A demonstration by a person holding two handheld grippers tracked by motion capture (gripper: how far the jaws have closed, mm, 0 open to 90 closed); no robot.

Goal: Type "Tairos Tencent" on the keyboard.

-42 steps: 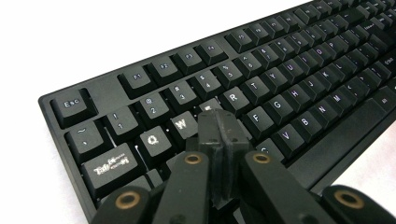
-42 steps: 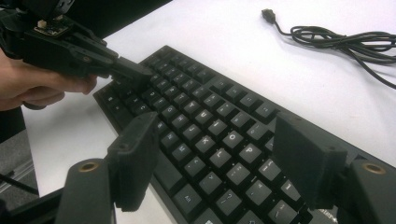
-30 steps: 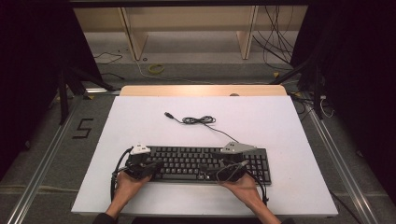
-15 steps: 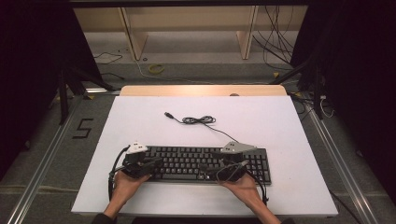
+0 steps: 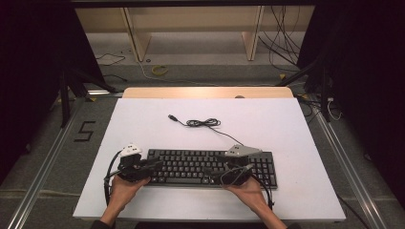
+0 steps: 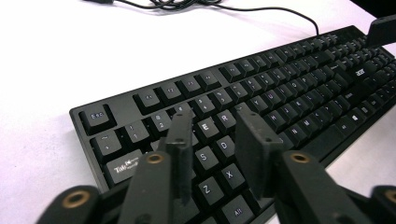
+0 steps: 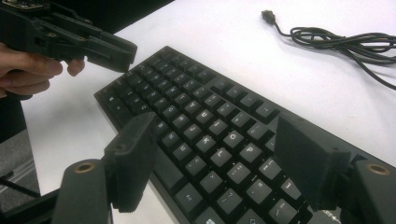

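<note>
A black keyboard (image 5: 205, 167) lies near the front of the white table (image 5: 286, 124). Its cable (image 5: 203, 123) is coiled behind it and ends in a loose plug (image 5: 171, 117). My left gripper (image 5: 153, 166) hovers over the keyboard's left end. In the left gripper view its jaws (image 6: 215, 119) have just been opening, and a gap shows over the letter keys (image 6: 280, 93) with nothing between them. My right gripper (image 5: 216, 172) stands wide open (image 7: 212, 126) just above the keys (image 7: 210, 121) right of the middle. The left gripper (image 7: 112, 51) shows beyond it.
A wooden strip (image 5: 205, 92) runs along the table's far edge. Behind it are wooden legs, floor cables and a yellow ring (image 5: 160, 70). A "5" mark (image 5: 86, 131) is on the floor at the left. Bare white table lies behind and beside the keyboard.
My left gripper has edged a little to the left at the keyboard's left end. The right gripper, the keyboard and the cable have kept still.
</note>
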